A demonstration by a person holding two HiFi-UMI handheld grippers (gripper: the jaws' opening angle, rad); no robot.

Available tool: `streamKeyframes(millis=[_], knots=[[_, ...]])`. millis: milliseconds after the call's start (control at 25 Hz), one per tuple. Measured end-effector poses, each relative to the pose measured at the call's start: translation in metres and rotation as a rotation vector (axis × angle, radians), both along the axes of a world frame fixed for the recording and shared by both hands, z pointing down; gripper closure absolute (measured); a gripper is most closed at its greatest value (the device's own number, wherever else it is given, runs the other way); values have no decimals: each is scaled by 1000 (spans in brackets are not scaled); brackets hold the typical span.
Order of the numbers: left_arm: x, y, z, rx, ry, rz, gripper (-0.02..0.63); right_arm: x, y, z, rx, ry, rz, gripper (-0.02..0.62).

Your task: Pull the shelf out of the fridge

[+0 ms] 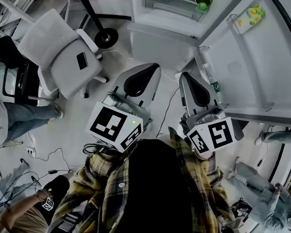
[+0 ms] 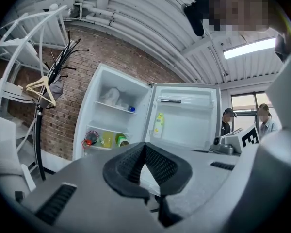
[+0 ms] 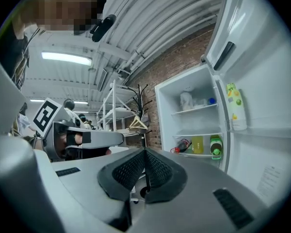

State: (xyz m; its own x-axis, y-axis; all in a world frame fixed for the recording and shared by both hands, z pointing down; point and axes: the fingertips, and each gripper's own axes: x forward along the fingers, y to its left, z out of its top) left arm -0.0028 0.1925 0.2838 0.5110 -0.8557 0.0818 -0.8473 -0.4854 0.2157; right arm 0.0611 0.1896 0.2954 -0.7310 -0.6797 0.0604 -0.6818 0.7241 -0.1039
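The white fridge (image 1: 165,38) stands open ahead of me, its door (image 1: 254,67) swung out to the right. Inside, an upper shelf (image 2: 114,106) carries a pale bag and a blue cap. The lower shelf (image 2: 103,147) holds a red item, a yellow bottle (image 2: 107,139) and a green bottle (image 2: 121,140). A yellow bottle (image 2: 158,125) sits in the door. My left gripper (image 1: 154,68) and right gripper (image 1: 183,75) are side by side, level, pointing at the fridge and well short of it. Both are shut with nothing between the pads, as the left gripper (image 2: 145,147) and right gripper (image 3: 145,152) also show in their own views.
A white office chair (image 1: 58,52) with a phone (image 1: 82,60) on its seat stands at the left. A black coat stand (image 2: 43,91) rises beside the fridge, its base (image 1: 105,37) on the floor. Cables lie on the floor, and several people stand around. White racking (image 3: 114,110) is behind.
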Motion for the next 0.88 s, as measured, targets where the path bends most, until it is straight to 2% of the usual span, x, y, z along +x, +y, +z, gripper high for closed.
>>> streamKeyframes(millis=[320, 640, 880], knots=[[-33, -25, 8, -17, 17, 46, 601, -26, -22, 7, -17, 13, 65, 577], [-32, -47, 20, -47, 39, 86, 601, -28, -43, 17, -47, 36, 99, 578], [-37, -74, 23, -52, 43, 68, 601, -30, -70, 20, -56, 33, 87, 577]])
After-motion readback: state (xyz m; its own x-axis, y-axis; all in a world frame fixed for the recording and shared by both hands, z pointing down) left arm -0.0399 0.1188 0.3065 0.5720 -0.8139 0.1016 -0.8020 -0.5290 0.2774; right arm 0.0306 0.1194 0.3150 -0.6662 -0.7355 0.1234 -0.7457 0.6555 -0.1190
